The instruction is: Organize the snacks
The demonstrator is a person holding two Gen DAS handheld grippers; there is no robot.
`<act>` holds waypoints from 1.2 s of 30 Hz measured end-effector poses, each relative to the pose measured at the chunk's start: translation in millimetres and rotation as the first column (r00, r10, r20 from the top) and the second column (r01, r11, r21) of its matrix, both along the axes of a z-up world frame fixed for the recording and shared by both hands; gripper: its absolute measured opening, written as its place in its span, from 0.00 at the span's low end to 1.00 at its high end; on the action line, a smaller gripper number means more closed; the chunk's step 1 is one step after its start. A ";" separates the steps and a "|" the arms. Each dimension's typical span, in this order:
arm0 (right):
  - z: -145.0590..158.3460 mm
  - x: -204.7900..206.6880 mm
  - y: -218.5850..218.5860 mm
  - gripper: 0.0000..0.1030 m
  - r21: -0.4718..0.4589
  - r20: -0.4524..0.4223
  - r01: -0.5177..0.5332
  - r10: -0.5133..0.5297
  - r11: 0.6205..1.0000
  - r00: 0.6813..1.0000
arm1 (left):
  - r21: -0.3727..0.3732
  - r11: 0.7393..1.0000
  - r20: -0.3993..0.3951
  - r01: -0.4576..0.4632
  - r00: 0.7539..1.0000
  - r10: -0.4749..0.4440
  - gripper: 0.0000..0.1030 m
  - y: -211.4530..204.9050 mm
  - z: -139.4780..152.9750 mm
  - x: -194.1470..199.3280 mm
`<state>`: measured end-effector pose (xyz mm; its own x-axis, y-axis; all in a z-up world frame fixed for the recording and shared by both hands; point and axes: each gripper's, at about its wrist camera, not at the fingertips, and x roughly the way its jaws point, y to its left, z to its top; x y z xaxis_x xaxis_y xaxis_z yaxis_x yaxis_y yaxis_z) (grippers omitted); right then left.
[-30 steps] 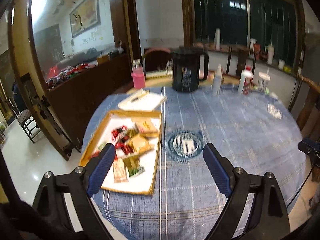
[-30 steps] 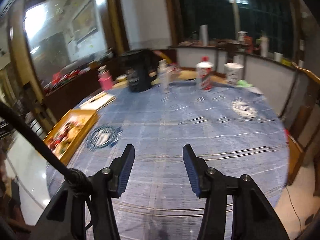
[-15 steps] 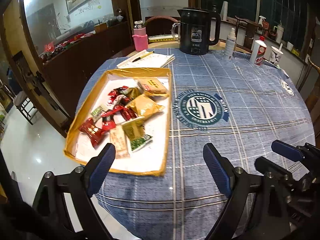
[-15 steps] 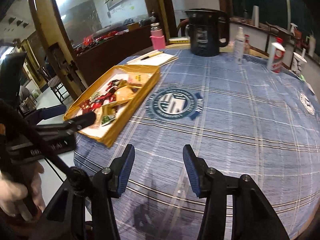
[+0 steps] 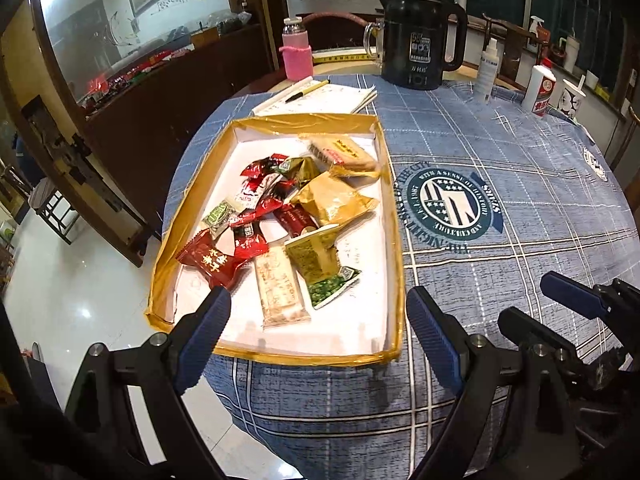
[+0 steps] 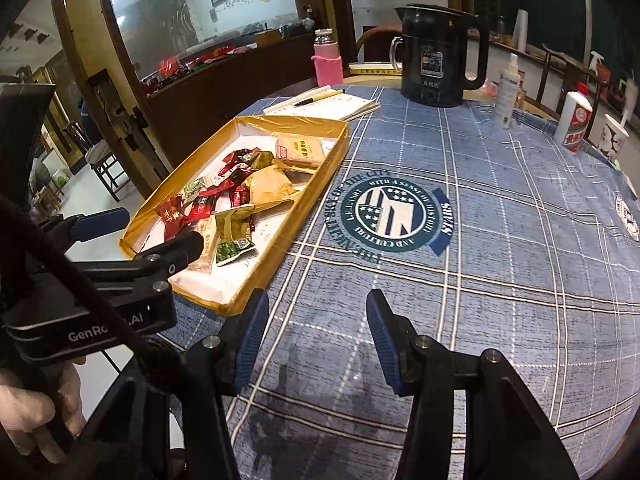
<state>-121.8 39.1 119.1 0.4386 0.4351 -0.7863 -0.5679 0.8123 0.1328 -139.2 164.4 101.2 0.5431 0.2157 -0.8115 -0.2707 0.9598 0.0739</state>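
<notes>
Left wrist: closer than half a second back, left tongs [image 5: 316, 332] spread wide, gripping nothing, poised over the near end of the gold tray [image 5: 276, 356]. Snack packets [image 5: 292, 216] heaped inside, beyond and between the tips. Blue plaid tablecloth [image 5: 520, 248] over a round table, black kettle [image 5: 420, 56] at the far edge.

Right wrist: likewise nearer, right tongs [image 6: 314, 334] parted, empty, above bare cloth just right of the tray [image 6: 288, 236]. Left tongs [image 6: 148, 232] reaching over its near corner.
</notes>
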 end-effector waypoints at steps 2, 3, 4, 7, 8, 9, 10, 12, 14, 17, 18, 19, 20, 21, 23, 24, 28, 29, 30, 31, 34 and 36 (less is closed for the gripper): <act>-2.0 1.1 4.5 0.50 -0.003 -0.007 0.007 -0.007 1.000 1.000 | -0.017 1.000 -0.012 0.003 1.000 -0.003 0.87 5.7 -3.5 1.7; -3.1 2.3 6.6 0.50 -0.006 -0.011 0.014 -0.014 1.000 1.000 | -0.028 1.000 -0.018 0.004 1.000 -0.004 0.87 8.9 -5.4 2.4; -4.1 2.4 8.1 0.50 -0.007 -0.014 0.019 -0.019 1.000 1.000 | -0.033 0.999 -0.022 0.005 1.000 -0.006 0.87 11.8 -6.8 3.4; -6.4 5.4 11.1 0.50 -0.009 -0.025 0.032 -0.032 0.999 0.999 | -0.046 0.999 -0.031 0.012 0.999 -0.014 0.87 17.2 -9.6 5.1; -6.9 5.7 12.4 0.50 -0.010 -0.028 0.037 -0.037 0.999 0.999 | -0.049 0.999 -0.032 0.015 0.999 -0.017 0.87 18.5 -10.4 5.7; -7.5 6.3 12.9 0.50 -0.010 -0.030 0.038 -0.038 0.999 0.999 | -0.052 0.998 -0.033 0.019 0.999 -0.021 0.87 19.6 -10.8 5.9; -8.0 6.5 14.0 0.50 -0.011 -0.031 0.040 -0.040 0.999 0.999 | -0.053 0.998 -0.033 0.023 0.999 -0.025 0.87 20.6 -11.2 6.3; -8.4 6.1 16.4 0.50 -0.013 -0.033 0.043 -0.043 0.999 0.999 | -0.055 0.998 -0.034 0.030 0.999 -0.032 0.87 22.4 -11.8 7.0; -8.4 5.3 18.5 0.50 -0.016 -0.034 0.045 -0.045 0.999 0.998 | -0.058 0.998 -0.033 0.038 0.999 -0.040 0.87 23.7 -11.8 6.6; -8.5 4.9 21.2 0.50 -0.019 -0.034 0.048 -0.049 0.999 0.998 | -0.064 0.997 -0.031 0.044 0.998 -0.046 0.87 26.1 -12.0 6.3; -8.6 4.9 21.9 0.50 -0.020 -0.034 0.050 -0.050 0.999 0.998 | -0.065 0.997 -0.030 0.045 0.998 -0.048 0.87 26.8 -11.9 6.0; -8.7 4.7 22.4 0.50 -0.020 -0.034 0.050 -0.051 0.999 0.998 | -0.066 0.997 -0.028 0.047 0.998 -0.049 0.87 27.6 -11.4 5.4; -8.5 4.4 22.9 0.50 -0.020 -0.034 0.051 -0.051 0.999 0.998 | -0.067 0.997 -0.026 0.049 0.998 -0.051 0.87 28.3 -10.8 5.1; -8.3 4.2 23.4 0.50 -0.020 -0.034 0.051 -0.051 0.999 0.998 | -0.067 0.996 -0.023 0.050 0.998 -0.052 0.87 29.3 -10.0 4.1; -7.6 3.4 24.4 0.50 -0.020 -0.030 0.052 -0.052 0.998 0.998 | -0.068 0.996 -0.015 0.053 0.998 -0.054 0.87 30.4 -8.0 2.8; -7.2 3.0 24.8 0.50 -0.020 -0.029 0.051 -0.052 0.999 0.998 | -0.067 0.996 -0.008 0.054 0.998 -0.054 0.87 30.9 -6.4 1.8; -4.5 0.2 27.7 0.50 -0.020 -0.018 0.050 -0.051 0.999 0.999 | -0.041 0.998 0.049 0.046 0.998 -0.044 0.87 32.0 6.2 -5.8; -2.8 -0.7 28.3 0.50 -0.018 -0.012 0.049 -0.049 0.999 0.999 | -0.022 0.999 0.075 0.040 0.996 -0.038 0.87 31.5 11.4 -8.7; -1.9 -1.4 28.9 0.50 -0.018 -0.008 0.047 -0.048 0.999 0.999 | 0.001 0.999 0.110 0.032 0.993 -0.032 0.87 31.2 17.5 -12.1; -0.6 -2.0 29.4 0.50 -0.016 -0.003 0.046 -0.046 0.999 0.999 | 0.032 0.999 0.166 0.015 0.986 -0.020 0.87 30.5 28.7 -18.3; 4.5 -4.9 31.0 0.50 -0.002 0.015 0.031 -0.031 1.000 0.999 | 0.114 0.992 0.263 -0.058 0.964 0.026 0.87 30.2 56.4 -28.7; 9.7 -8.3 32.9 0.50 0.010 0.037 0.015 -0.015 1.000 0.999 | 0.162 0.981 0.289 -0.109 0.956 0.058 0.89 32.0 71.7 -32.0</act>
<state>-130.0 72.1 128.9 0.4741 0.4360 -0.7649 -0.5605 0.8195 0.1197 -171.3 196.3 172.9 0.7177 0.3940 -0.5741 -0.3832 0.9119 0.1467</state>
